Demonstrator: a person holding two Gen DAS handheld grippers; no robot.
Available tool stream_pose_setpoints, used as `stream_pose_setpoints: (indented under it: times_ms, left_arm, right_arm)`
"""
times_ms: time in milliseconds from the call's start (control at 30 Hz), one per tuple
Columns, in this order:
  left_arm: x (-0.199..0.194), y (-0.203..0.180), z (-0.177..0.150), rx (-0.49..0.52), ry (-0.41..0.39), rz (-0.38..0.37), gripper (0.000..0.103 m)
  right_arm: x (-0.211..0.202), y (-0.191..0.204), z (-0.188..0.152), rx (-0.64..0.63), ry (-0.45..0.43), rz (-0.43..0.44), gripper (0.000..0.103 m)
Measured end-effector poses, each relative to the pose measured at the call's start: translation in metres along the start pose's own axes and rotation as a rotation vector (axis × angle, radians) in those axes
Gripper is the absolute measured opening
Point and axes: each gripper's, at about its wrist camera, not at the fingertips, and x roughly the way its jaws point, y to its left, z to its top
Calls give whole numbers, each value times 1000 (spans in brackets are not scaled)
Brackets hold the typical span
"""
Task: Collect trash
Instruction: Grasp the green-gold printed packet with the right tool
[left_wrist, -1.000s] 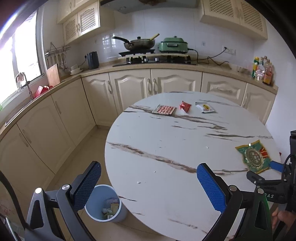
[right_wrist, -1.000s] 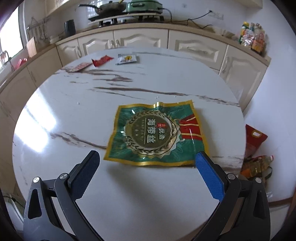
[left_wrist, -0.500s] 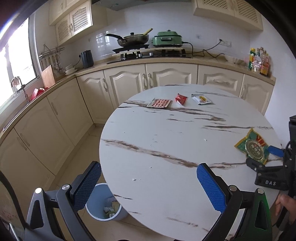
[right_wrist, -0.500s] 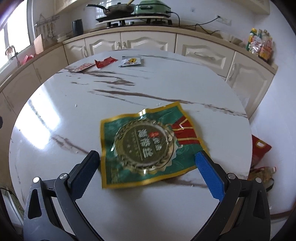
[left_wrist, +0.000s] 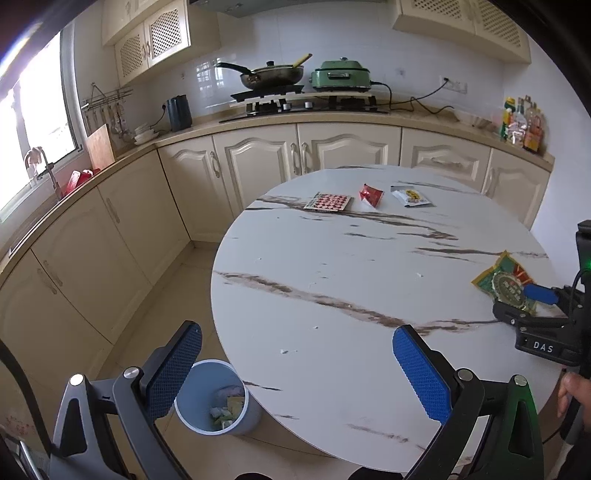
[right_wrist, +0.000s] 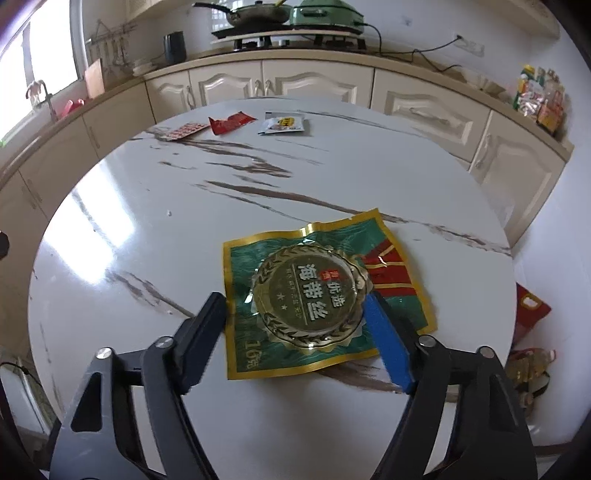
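A green wrapper (right_wrist: 325, 295) with a gold border, a round gold-wreathed emblem with white characters and a red striped band on one end lies nearly flat, slightly crinkled, on the round white marbled surface (right_wrist: 184, 221) near its right edge. Three smaller pieces lie in a row well apart from the green wrapper, on the far side of the surface: a flat sheet with a red-and-white checked pattern (left_wrist: 328, 202) at the left, a crumpled red wrapper (left_wrist: 370, 194) in the middle, and a white packet with a yellow label (left_wrist: 412, 196) at the right.

A pale blue bin (left_wrist: 218, 400) stands upright on the floor just under the surface's near-left edge, with scraps of trash inside.
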Motion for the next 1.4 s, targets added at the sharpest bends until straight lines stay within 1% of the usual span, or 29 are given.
stream_pose_setpoints:
  times_ms: [33,100,167,233,367,467,533,667,767,833,867,900,933,967,1067,1233,1333,1400]
  left_arm:
    - [-1,1,0,1,0,-2,102]
    - [-2,1,-1,4,-1,0,102]
    - [-1,4,-1,7,4,0,102]
    - [-1,6,-2,10,8,0,102]
    - [-1,7,-3,18,15,0,102]
    - [-1,9,-3,23,15,-4,102]
    - [-2,9,-3,31,17,-4,102]
    - [-2,11,-4,36,18,0,102]
    - [-1,17,-4,35,22,2,102]
    - [0,20,-3,35,23,-1,102]
    - [2,21,-3,34,24,-5,102]
    - [4,22,-1,31,29,-9,102]
    - [6,23,0,26,35,-15,102]
    - [9,24,1,19,44,-21,102]
    - [13,27,4,10,53,-18,102]
    - [17,29,9,14,59,-11,102]
    - [20,27,10,21,61,-13,102]
    - [22,23,10,30,60,-22,102]
  right_arm:
    - [1,0,0,-4,0,1,74]
    - [0,0,0,0,-5,15,68]
    - [-1,-2,0,18,-5,37,68]
    - [-3,-8,1,68,-9,77,67]
    - [-2,-13,2,99,-11,97,65]
    - [0,-15,5,110,-18,70,50]
    - [1,-18,6,134,-24,87,50]
    - [2,-15,7,130,-29,75,48]
    - [1,-18,5,149,-42,92,48]
    - [-2,-21,5,164,-58,121,42]
    - [-7,-22,5,172,-80,151,30]
    - [-12,-24,8,179,-100,155,19]
    - [-18,-26,12,182,-118,151,18]
    - [-13,-28,15,183,-81,172,20]
    - [-8,-35,21,196,-81,185,19]
    - [-9,-52,16,288,-117,219,18]
    - [-12,-63,9,346,-146,235,17]
    - [-15,-70,4,381,-170,237,14]
